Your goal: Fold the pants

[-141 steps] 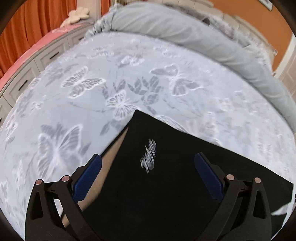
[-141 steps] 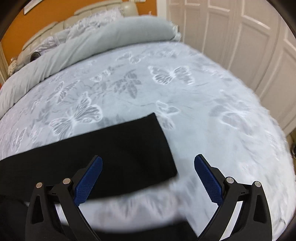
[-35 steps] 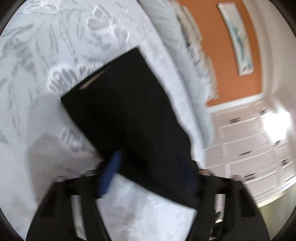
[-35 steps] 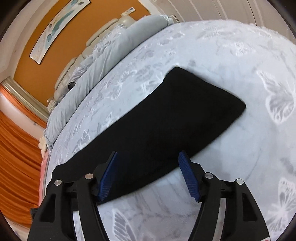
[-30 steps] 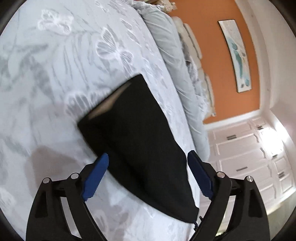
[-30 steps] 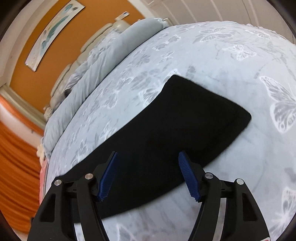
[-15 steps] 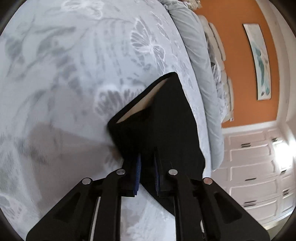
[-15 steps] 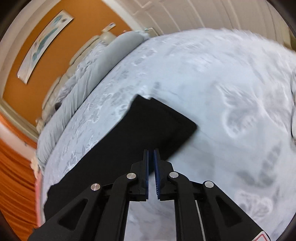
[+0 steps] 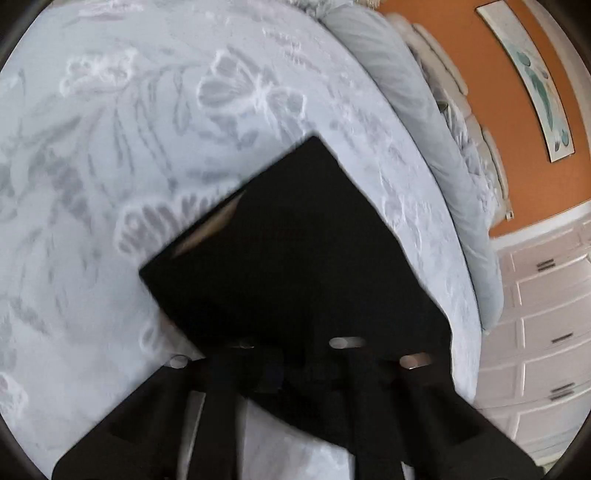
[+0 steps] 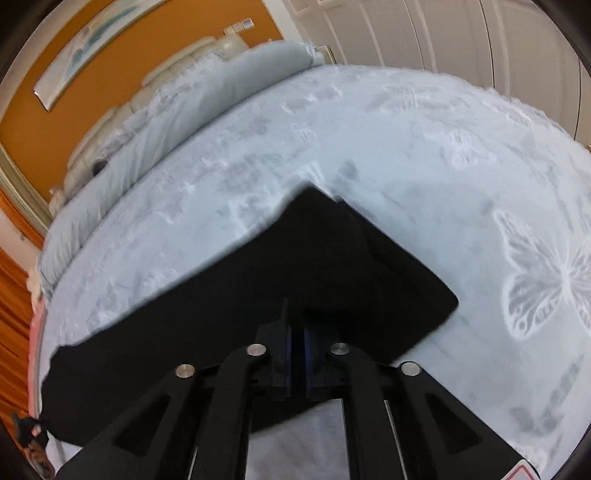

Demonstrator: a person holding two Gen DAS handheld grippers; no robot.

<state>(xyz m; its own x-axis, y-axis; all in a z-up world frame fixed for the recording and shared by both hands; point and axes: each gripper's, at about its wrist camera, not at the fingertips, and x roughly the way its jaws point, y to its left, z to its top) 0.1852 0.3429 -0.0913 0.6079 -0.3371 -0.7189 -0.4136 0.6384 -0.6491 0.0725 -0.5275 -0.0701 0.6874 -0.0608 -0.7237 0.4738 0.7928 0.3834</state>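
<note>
Black pants (image 9: 295,258) lie on a bed with a pale butterfly bedspread (image 9: 129,129). In the left wrist view the waistband end with a tan lining faces away from me; my left gripper (image 9: 291,369) is shut on the near edge of the pants, and the view is blurred. In the right wrist view the pants (image 10: 258,280) stretch to the left with the leg cuff end at the right; my right gripper (image 10: 297,343) is shut on their near edge, blue pads pressed together.
A rolled grey duvet (image 10: 177,110) lies along the headboard side under an orange wall. White wardrobe doors (image 10: 443,33) stand past the bed. A white drawer unit (image 9: 546,332) shows at the right of the left wrist view.
Both grippers were open around the pants' edge a second ago; both have closed on the fabric. The pants now look lifted and closer to both cameras.
</note>
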